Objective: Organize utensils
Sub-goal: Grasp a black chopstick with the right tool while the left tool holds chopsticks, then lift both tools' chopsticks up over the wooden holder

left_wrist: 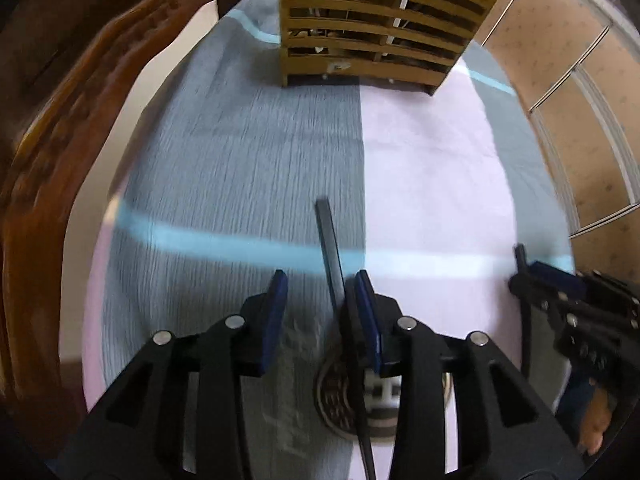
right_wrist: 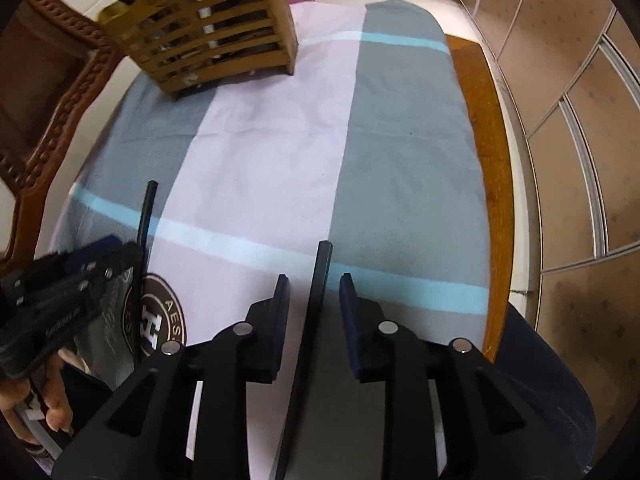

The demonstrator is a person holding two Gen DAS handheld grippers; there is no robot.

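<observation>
Two claws, pads apart, a dark stick in each gap.
Left claw [left_wrist: 321, 280] wide, left stick [left_wrist: 330, 248] leaning on one pad only; right claw [right_wrist: 314, 282] loose round right stick [right_wrist: 320, 272], touching neither pad. Not pinched, so maybe lying on the striped cloth [right_wrist: 272, 140]. Wooden rack [right_wrist: 216, 36] far back, likely home for both.

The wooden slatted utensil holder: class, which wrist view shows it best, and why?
The left wrist view. There the wooden slatted utensil holder stands near the top centre, its slatted front facing the camera, though its top is cut off. In the right wrist view it sits in the upper left corner, seen at an angle and smaller, on the striped cloth.
</observation>
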